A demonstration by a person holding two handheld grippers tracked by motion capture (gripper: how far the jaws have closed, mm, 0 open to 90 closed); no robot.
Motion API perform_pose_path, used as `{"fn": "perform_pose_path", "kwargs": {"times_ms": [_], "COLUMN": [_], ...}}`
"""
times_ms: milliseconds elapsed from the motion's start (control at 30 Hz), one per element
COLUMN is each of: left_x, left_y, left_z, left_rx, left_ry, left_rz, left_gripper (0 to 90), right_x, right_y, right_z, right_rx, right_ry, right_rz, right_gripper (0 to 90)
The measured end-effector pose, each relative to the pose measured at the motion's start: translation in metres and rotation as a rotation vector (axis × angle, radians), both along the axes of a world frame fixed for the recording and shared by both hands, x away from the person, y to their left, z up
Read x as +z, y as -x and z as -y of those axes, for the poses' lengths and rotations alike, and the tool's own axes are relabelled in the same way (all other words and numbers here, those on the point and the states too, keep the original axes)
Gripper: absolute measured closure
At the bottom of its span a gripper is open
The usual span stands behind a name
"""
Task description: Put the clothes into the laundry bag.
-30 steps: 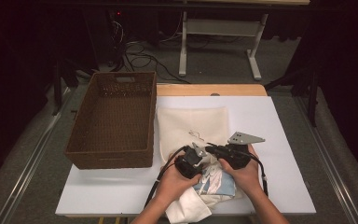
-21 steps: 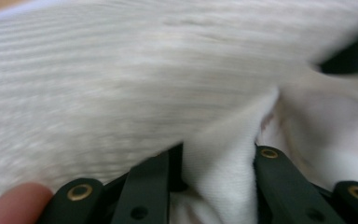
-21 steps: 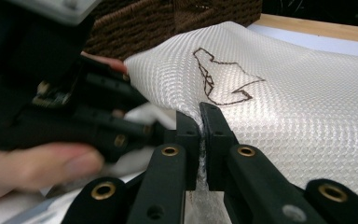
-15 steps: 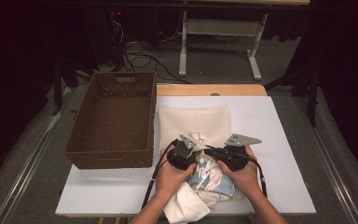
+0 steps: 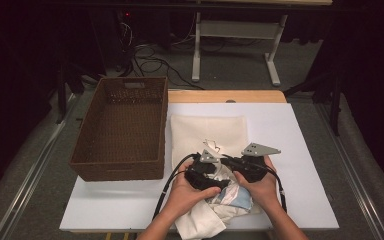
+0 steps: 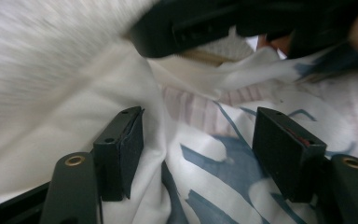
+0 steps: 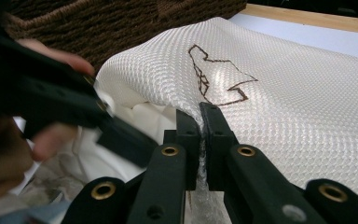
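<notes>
Right gripper (image 7: 199,128) clamped tight on edge of white mesh bag (image 7: 279,102), which lies mid-table, just right of brown wicker basket (image 5: 122,125). Left gripper (image 6: 198,154) – jaws just opening, now well apart, pads pressing nothing – hovers over white garment with blue print (image 6: 223,177), bunched at near edge of white table (image 5: 300,130), partly at bag's mouth.

beyond the hand-held gripper, a white desk (image 5: 300,125) with a wooden far edge stands on grey floor (image 5: 230,75), where cables (image 5: 150,62) and a white frame (image 5: 235,30) sit in dim light.
</notes>
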State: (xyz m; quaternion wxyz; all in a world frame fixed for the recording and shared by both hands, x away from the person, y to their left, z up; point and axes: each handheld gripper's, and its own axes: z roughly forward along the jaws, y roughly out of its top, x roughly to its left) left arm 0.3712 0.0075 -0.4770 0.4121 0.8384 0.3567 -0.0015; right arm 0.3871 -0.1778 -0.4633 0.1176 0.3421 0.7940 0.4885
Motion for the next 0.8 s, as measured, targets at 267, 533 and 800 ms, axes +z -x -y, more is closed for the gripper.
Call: {"fn": "perform_pose_path", "kwargs": {"times_ms": [267, 533, 800], "left_x": [-0.02, -0.01, 0.018], "left_y": [-0.001, -0.009, 0.011], "left_z": [0.019, 0.002, -0.01], "left_rx": [-0.027, 0.112, -0.056], "left_ry": [-0.211, -0.135, 0.095], "left_rz": [0.049, 0.073, 0.07], "left_gripper": [90.0, 90.0, 55.8], "right_x": [0.003, 0.005, 0.004], "right_y": [0.001, 0.001, -0.001], "right_z": [-0.003, 0.007, 0.006], "right_rx": [0.018, 0.016, 0.014], "right_ry": [-0.008, -0.025, -0.034], "right_rz": [0.0, -0.004, -0.012], "right_gripper": [88.0, 88.0, 88.0]}}
